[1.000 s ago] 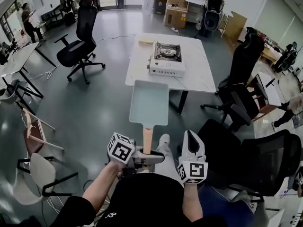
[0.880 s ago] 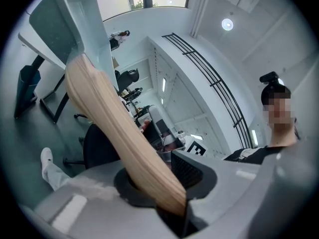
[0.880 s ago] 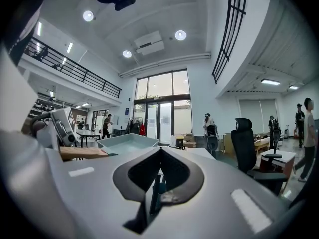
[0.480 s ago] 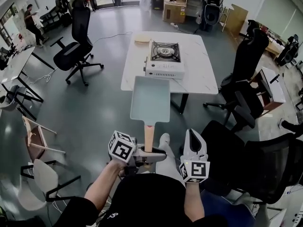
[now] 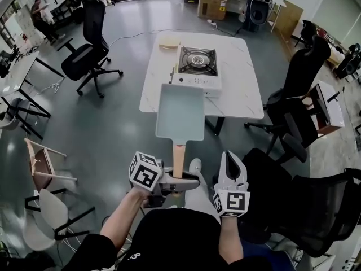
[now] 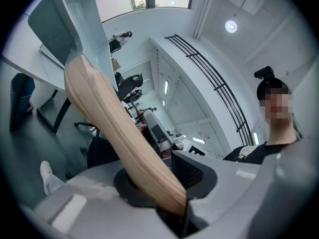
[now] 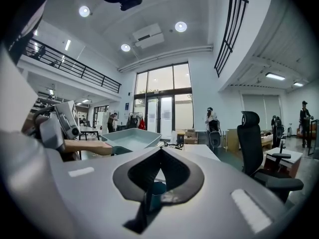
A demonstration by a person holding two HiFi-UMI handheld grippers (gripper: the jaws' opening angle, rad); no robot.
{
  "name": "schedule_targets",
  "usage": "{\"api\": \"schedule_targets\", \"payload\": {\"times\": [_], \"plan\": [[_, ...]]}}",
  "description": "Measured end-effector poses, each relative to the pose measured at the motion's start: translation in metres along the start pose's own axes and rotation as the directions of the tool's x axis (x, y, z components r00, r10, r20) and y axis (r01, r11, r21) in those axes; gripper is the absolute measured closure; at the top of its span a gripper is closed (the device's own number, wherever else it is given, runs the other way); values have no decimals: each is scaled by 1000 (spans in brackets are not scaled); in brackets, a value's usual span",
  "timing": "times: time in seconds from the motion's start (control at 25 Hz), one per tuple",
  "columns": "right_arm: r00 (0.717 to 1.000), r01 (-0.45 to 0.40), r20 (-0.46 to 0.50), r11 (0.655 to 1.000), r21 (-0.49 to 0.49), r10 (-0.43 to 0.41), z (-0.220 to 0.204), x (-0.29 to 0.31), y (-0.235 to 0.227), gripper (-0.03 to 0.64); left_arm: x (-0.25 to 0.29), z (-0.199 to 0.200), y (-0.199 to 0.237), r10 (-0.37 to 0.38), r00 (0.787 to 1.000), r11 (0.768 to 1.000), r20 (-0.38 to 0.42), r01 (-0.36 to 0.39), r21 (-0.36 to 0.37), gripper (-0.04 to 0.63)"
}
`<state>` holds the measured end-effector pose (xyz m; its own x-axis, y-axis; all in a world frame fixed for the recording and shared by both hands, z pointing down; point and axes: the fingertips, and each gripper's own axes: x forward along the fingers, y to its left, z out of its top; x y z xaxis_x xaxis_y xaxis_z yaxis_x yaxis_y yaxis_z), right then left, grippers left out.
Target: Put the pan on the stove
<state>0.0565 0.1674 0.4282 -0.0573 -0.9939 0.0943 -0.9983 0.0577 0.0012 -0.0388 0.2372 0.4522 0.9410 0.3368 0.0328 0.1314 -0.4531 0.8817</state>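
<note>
Clamped in the left gripper (image 5: 178,183) by the end of its wooden handle (image 5: 178,158): one pale blue-green rectangular pan (image 5: 179,113). Jaws only narrowly apart, pressed on either side of the handle, with the handle's butt sunk between them in the left gripper view. From there, handle rising away from the jaws and pan body well beyond the fingertips, tilted up against the ceiling in that view.

In the head view, pan carried in the air, open side up, mostly over the grey floor (image 5: 113,129). Far edge overlapping the near edge of the white bench (image 5: 242,95), just short of the stove (image 5: 196,66). Not resting on the stove or the bench.

Right gripper (image 5: 229,161) beside the left, a little to the right of the handle and apart from it. Jaws brought together, nothing between them, pointed toward the bench.

Counted: one pan, one handle, one portable gas stove with a single burner, one bench, two grippers. On the bench besides the stove, one tan block (image 5: 168,41) just to its left at the far corner. One black office chair (image 5: 84,55) left of the bench; more black chairs to the right, number hard to fix.
</note>
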Motion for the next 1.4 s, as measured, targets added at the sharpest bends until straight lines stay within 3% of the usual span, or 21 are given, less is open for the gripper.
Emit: {"api": "schedule_targets", "payload": {"times": [1.4], "plan": [[993,-39,-109,999,-1,39,1,209,-107,626,31,203,115,-35,998,999,-42,36,11,489]]}}
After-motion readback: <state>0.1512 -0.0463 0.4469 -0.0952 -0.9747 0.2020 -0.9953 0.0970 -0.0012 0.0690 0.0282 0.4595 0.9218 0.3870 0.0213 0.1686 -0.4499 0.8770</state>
